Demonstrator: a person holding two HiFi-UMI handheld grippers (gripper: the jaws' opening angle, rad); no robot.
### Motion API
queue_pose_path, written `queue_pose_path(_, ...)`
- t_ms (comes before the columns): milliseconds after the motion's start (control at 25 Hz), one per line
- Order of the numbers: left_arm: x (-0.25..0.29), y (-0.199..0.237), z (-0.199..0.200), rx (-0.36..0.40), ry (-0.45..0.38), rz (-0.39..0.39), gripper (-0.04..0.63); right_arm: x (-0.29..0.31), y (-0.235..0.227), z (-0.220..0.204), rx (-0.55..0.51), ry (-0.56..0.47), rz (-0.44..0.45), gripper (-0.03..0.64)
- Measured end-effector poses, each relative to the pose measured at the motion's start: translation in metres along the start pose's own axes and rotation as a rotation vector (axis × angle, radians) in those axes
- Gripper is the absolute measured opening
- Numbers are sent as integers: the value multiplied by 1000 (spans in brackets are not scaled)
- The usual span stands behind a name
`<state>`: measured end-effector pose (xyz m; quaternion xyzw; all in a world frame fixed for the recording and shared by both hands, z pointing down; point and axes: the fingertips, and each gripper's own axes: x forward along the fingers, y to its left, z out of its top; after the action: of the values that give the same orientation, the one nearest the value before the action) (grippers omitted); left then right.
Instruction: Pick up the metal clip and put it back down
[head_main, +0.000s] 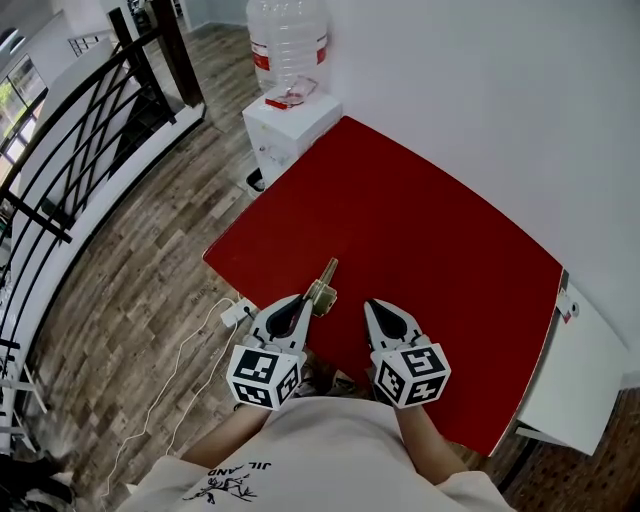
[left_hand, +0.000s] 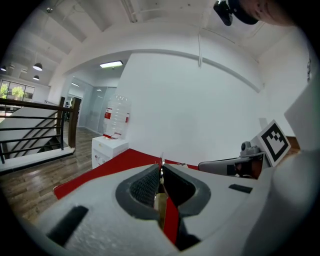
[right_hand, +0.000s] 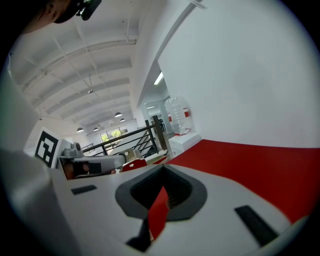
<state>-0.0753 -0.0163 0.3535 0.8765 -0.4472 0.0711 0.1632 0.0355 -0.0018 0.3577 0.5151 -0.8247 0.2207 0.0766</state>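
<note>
A brass-coloured metal clip (head_main: 325, 282) sticks out of my left gripper (head_main: 306, 300) over the near left part of the red table (head_main: 420, 230). In the left gripper view the jaws are shut on the clip (left_hand: 160, 202), with its thin edge poking past the tips of the left gripper (left_hand: 161, 169). Whether the clip touches the table I cannot tell. My right gripper (head_main: 373, 306) hovers just right of it, shut with nothing in it; in its own view the right gripper (right_hand: 162, 172) has its jaws together over the red top.
A white water dispenser (head_main: 290, 115) with a clear bottle (head_main: 287, 40) stands off the table's far left corner. A black railing (head_main: 70, 130) runs along the left. A white cable (head_main: 180, 370) lies on the wooden floor. A white cabinet (head_main: 585, 370) sits at the right.
</note>
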Motion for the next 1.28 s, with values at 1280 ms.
queue_pose_path(1280,-5,-11,8,13,-18,-18,32,-13,1,-1,8,-13,5,3)
